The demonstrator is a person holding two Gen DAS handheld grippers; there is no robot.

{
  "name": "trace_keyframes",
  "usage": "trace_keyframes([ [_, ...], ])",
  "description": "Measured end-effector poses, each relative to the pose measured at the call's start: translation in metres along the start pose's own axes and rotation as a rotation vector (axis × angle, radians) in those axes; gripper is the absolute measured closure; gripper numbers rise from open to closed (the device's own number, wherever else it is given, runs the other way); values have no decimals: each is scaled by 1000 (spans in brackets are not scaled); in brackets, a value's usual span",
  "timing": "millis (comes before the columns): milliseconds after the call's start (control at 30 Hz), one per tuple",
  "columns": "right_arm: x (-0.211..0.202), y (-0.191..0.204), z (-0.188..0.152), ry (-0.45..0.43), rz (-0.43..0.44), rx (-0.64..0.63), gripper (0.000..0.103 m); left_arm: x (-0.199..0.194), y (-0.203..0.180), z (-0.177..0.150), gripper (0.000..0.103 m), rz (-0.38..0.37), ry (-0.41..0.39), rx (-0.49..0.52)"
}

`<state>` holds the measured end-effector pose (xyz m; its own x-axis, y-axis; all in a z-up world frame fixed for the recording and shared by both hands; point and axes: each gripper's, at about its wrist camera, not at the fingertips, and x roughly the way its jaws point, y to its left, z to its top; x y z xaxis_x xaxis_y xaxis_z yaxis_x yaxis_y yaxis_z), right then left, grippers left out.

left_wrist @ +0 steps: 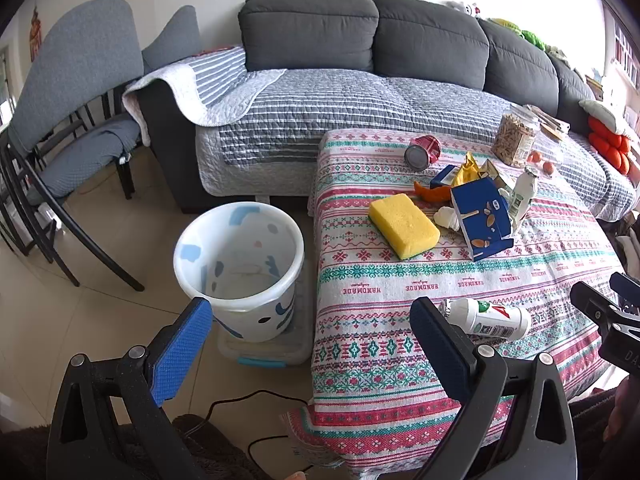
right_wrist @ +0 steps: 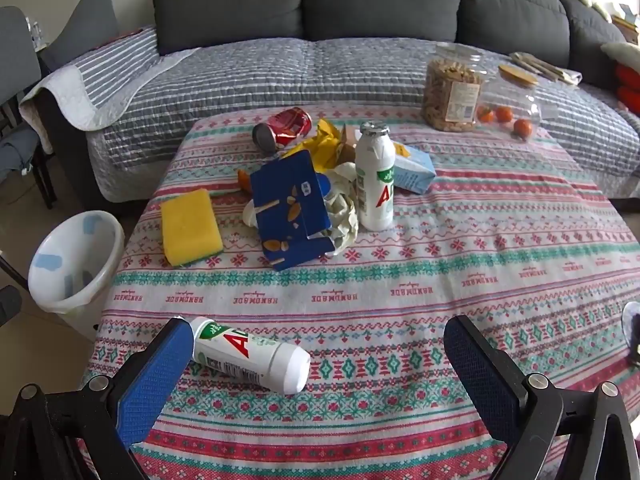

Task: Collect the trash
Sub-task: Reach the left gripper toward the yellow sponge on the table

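1. Left tool [left_wrist: 312, 344] and right tool [right_wrist: 316, 376]: nearest the cameras, both released, jaws wide, grasping nothing.
2. Bench [right_wrist: 480, 280]: patterned cloth, in front of sofa [right_wrist: 360, 4].
3. Bin [left_wrist: 240, 264]: on floor, beside bench's left edge.
4. Trash pile: blue carton [right_wrist: 292, 208], crushed can [right_wrist: 284, 128], upright bottle [right_wrist: 374, 184], mid-bench.
5. Fallen bottle [right_wrist: 252, 354]: near edge, by right tool's left finger.

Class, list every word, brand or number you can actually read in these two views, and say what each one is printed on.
"HANDMADE": repeated, upside down, along a band of the tablecloth.
"A" in large red: start of the brand on the lying bottle; the rest is cut off.
"A" in large red: on the standing bottle.
Jar label, bottles' small print and the blue carton: too small or blurred.
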<state>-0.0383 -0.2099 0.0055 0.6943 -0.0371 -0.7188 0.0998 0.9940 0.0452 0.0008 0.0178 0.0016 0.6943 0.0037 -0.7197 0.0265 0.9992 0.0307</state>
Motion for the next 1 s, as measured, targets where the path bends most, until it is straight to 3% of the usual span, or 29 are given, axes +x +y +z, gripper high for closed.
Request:
trace_keyframes([
  [1000,-1,0,0,1,-1,4,0,1,0,-1,3,-1,2,0],
])
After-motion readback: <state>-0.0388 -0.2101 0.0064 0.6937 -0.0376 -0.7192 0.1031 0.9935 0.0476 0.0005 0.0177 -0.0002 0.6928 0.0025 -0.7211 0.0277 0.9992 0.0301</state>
